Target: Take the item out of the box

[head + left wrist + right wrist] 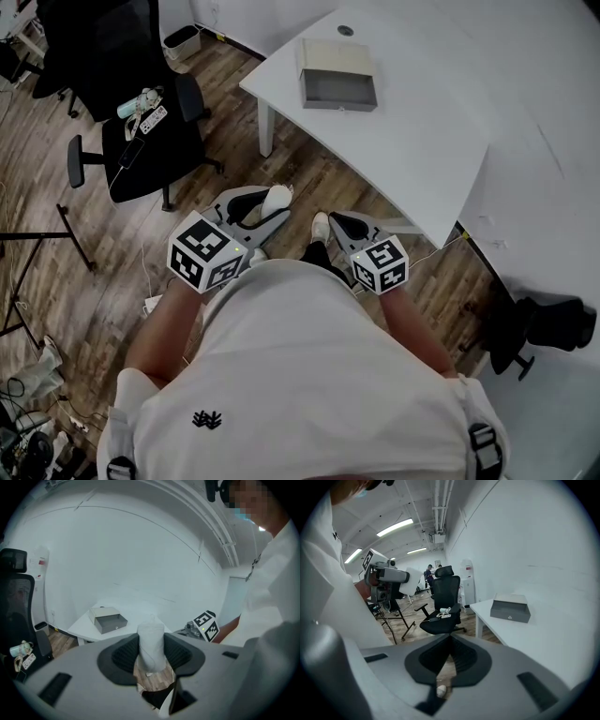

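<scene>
The grey box with a pale lid lies on the white table, its open front facing me; it also shows as the box and the box. I stand back from the table with both grippers close to my body. My left gripper is shut on a soft white item, and the item stands upright between its ridged pads. My right gripper is shut with nothing in it, its jaws meeting at the tip. The left gripper with the white item shows there too.
A black office chair with small things on its seat stands on the wooden floor to my left. Black stand legs and cables lie at the far left. Another dark chair sits by the table's right end.
</scene>
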Motion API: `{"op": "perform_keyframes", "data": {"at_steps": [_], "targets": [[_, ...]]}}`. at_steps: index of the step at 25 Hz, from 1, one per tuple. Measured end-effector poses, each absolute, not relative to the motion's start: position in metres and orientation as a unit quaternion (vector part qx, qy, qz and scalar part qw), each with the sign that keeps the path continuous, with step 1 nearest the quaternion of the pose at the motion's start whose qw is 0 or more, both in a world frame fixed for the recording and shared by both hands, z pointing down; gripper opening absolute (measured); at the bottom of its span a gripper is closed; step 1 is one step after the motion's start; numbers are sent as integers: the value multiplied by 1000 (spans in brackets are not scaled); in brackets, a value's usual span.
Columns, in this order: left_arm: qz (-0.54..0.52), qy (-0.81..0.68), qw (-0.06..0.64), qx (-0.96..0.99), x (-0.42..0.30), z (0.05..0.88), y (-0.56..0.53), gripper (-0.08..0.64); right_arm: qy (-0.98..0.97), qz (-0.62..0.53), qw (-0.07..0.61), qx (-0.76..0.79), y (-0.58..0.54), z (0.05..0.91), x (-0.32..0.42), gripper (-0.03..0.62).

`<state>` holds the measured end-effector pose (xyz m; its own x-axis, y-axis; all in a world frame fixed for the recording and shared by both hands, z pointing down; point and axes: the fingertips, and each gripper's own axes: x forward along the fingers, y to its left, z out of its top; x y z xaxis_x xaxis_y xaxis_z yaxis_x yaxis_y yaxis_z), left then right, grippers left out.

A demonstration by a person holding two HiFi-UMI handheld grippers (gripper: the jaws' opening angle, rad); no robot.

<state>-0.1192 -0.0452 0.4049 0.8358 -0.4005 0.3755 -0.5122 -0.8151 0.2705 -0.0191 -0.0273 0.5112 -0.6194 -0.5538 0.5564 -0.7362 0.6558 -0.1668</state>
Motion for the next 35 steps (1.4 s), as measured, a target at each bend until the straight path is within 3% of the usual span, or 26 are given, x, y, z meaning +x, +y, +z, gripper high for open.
{"op": "perform_keyframes", "data": {"at_steps": [35], "targets": [[161,-249,201,934,-124,419,-28,169,-876,192,231,377,-17,511,-10,6]]}}
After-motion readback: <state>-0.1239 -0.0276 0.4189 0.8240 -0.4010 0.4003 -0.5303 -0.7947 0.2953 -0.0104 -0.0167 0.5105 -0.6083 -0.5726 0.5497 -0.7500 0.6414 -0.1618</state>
